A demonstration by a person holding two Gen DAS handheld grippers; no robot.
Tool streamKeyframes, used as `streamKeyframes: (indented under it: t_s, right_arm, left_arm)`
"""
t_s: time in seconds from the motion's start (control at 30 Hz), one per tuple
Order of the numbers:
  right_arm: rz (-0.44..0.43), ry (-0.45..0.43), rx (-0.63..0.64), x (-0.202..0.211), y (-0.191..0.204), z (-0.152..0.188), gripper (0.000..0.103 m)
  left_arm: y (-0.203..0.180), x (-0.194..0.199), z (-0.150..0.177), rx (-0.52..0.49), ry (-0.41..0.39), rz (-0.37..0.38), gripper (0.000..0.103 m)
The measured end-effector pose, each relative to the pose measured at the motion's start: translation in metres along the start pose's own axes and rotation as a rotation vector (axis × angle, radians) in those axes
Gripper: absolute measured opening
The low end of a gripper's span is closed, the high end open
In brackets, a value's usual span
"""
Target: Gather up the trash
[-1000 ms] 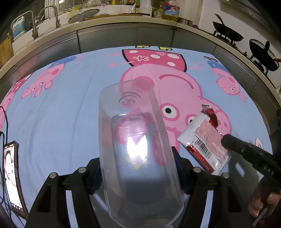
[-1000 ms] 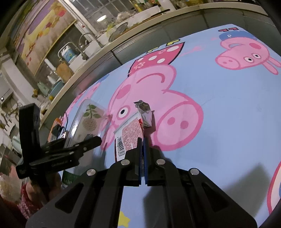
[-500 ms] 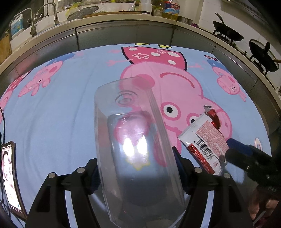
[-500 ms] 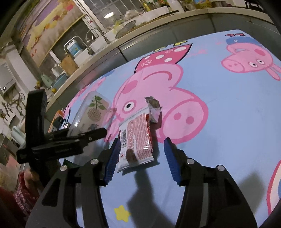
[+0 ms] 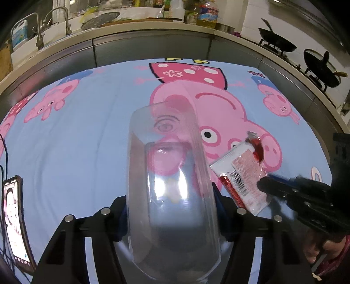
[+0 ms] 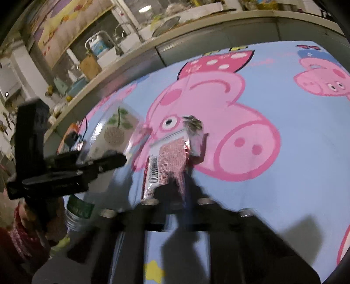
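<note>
Half a second ago my right gripper was spread wide around the red-and-white snack wrapper; now it's pinched shut on its near edge, over the cartoon-pig tablecloth. My left gripper still clamps the clear plastic container, so bagging looks next.

Kitchen scene, table with a cartoon pig cloth parked right up against the counter

The light blue tablecloth fills most of the frame. Grey-fronted counter curves along the far side from 9 to 3 o'clock. Sink tap at 11 o'clock, oil bottle near 12, two black woks on the stove around 2. A phone lies at 8 o'clock. Colourful picture on the wall, lighting's dim.
</note>
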State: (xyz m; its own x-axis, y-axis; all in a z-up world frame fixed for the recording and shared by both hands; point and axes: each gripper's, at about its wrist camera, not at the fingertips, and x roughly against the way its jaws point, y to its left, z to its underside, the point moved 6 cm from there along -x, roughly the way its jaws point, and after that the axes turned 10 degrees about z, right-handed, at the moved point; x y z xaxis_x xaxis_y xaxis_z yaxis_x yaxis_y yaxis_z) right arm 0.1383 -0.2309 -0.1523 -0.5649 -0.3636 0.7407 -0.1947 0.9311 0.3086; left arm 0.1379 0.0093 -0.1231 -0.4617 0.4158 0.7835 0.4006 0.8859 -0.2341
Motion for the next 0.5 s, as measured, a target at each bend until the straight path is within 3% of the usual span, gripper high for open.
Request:
streamKeyframes:
  t_s: [0.23,0.5]
  right_arm:
    - [-0.004,-0.096,-0.058,0.024,-0.023,-0.017,0.000]
    - [0.099,-0.216,-0.238,0.075,-0.121,-0.024,0.000]
  left_arm:
    - [-0.032,0.000,-0.025,-0.051,0.010,0.089,0.062]
    - [-0.121,-0.037,-0.068,-0.168,0.098,0.253,0.062]
